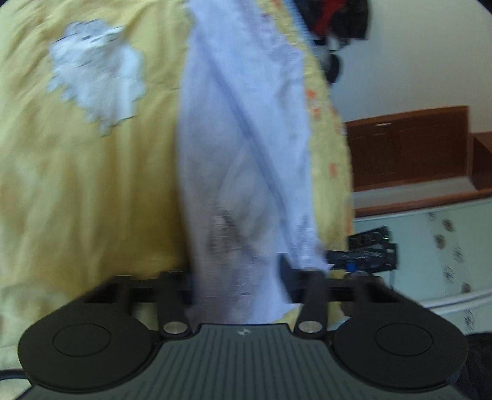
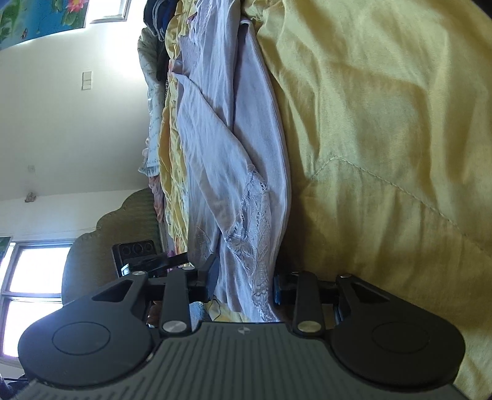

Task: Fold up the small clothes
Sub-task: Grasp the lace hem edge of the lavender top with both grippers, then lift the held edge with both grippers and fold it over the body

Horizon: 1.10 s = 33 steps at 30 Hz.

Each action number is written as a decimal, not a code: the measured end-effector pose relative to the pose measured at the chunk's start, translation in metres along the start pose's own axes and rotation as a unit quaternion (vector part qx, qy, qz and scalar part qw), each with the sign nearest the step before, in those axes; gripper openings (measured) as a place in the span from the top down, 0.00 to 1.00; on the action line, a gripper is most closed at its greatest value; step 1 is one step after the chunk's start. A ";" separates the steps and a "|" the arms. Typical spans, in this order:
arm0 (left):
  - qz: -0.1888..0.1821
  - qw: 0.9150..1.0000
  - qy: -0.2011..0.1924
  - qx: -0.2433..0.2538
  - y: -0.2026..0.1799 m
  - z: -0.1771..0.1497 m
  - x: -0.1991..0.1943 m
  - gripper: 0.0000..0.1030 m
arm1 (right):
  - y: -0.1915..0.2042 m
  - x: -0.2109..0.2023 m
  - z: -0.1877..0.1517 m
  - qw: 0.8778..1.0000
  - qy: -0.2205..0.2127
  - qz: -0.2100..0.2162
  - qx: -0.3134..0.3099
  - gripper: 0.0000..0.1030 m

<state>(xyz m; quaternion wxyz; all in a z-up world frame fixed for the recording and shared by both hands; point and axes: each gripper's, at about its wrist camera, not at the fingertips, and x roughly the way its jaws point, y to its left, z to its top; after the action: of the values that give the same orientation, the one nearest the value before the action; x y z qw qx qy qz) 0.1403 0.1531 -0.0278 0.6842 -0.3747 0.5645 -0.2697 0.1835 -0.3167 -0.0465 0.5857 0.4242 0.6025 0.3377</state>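
Left wrist view is blurred, yet I can make out my left tongs (image 1: 243,277) with their jaws pressed in on a bunch of the pale lavender garment (image 1: 243,147), which runs away from me in a long band over the yellow bedspread (image 1: 92,200). A dark seam line crosses the cloth on a slant, and there is a greyish lace patch close to where I am holding it. On the bedspread to the left of the garment sits a white printed patch (image 1: 95,80). Past the bed's edge I see a brown wooden cabinet (image 1: 409,147), and at the top a dark heap of clothes (image 1: 338,15) with some red in it.

In the right wrist view, my right tongs (image 2: 244,283) are clamped on the same lavender garment (image 2: 215,154) at a lace-trimmed edge (image 2: 255,221), the cloth gathered between the two fingers. The garment lies in folds along the bed, with the yellow bedspread (image 2: 384,138) filling the right side. Beyond my fingers stands the other gripper (image 2: 138,255), near the same end of the cloth. A green scalloped headboard (image 2: 123,227), a white wall and a bright window (image 2: 30,270) show on the left.
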 end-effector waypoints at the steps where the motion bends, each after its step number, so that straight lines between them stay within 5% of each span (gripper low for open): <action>1: 0.005 1.000 0.003 -0.009 0.003 0.001 -0.001 0.82 | 0.002 0.001 0.000 1.000 0.002 0.001 -0.005 0.65; 6: 0.009 1.000 0.006 -0.012 0.002 0.003 0.002 0.82 | 0.005 0.005 -0.002 1.000 0.005 -0.006 -0.016 0.69; 10: 0.032 0.999 0.007 -0.004 -0.002 0.002 0.003 0.92 | 0.000 0.011 -0.006 0.999 0.019 -0.032 -0.019 0.93; 18: 0.031 0.999 -0.014 0.000 -0.009 0.002 0.000 0.93 | 0.001 0.002 -0.009 1.000 -0.007 0.017 -0.010 0.93; 26: 0.014 0.999 -0.038 0.009 -0.020 0.007 -0.004 0.93 | 0.002 0.003 -0.001 1.000 0.002 0.009 0.001 0.93; 30: 0.044 0.999 -0.005 0.020 -0.020 0.011 0.002 0.93 | 0.011 0.001 0.004 1.000 0.000 0.010 -0.010 0.93; 33: 0.032 0.999 0.044 0.004 -0.006 0.008 0.010 0.93 | 0.006 0.006 0.007 1.000 0.022 -0.010 -0.014 0.91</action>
<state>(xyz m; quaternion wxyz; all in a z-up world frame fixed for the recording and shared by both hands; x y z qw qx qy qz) 0.1508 0.1438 -0.0276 0.6686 -0.3420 0.6045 -0.2658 0.1915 -0.3096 -0.0439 0.5816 0.4025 0.6148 0.3490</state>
